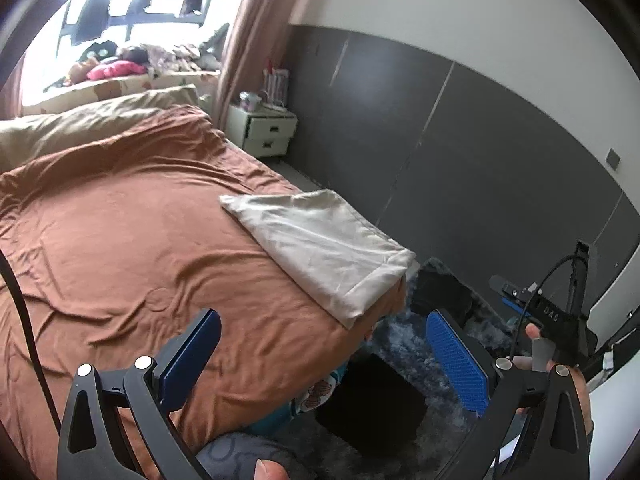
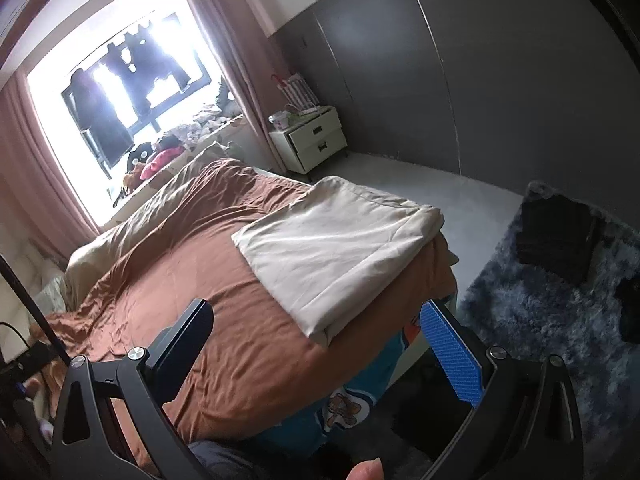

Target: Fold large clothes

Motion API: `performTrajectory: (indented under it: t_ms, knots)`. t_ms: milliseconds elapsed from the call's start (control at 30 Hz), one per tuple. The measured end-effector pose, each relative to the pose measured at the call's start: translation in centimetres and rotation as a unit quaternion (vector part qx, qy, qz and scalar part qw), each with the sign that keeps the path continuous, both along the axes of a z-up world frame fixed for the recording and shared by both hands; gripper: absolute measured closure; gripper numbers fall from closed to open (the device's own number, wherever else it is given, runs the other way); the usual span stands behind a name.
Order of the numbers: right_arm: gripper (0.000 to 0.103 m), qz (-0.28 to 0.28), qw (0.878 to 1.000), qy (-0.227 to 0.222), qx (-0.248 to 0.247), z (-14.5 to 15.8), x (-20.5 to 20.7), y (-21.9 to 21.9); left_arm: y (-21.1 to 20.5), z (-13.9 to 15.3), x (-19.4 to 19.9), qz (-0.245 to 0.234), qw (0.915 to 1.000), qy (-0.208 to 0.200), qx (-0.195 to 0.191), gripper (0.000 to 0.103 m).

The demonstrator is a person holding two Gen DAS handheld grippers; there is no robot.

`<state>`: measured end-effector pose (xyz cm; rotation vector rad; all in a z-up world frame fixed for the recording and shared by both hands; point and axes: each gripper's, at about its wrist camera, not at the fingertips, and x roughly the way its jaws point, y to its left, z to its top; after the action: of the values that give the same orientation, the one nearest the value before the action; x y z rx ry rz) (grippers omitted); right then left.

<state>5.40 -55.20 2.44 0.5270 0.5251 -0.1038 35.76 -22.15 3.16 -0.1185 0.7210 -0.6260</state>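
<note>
My left gripper (image 1: 320, 364) and right gripper (image 2: 316, 354) both gape wide, holding nothing. The folded cloth (image 2: 340, 252) lies ahead of both on the bed's (image 2: 240, 344) near right corner, long axis running near to far, closer to my right gripper.

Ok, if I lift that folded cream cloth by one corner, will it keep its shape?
Probably not. The folded cream cloth looks thin and creased, so it would likely droop and unfold. It lies at the corner of the brown bedspread, so a push could slide it off the edge.
</note>
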Motion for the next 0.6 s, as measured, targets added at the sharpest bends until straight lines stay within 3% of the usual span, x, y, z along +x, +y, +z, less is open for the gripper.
performTrajectory:
  t_ms: [300, 600]
  knots:
    - [0.000, 0.031, 0.999, -0.016, -0.024, 0.7, -3.8, 3.1, 7.8, 1.4, -6.6, 0.066, 0.9972, -0.033, -0.009, 0.000]
    - [0.000, 0.055, 0.996, -0.048, -0.043, 0.1, -7.1, 5.9, 13.7, 2.1, -12.7, 0.138, 0.9881, -0.067, 0.014, 0.000]
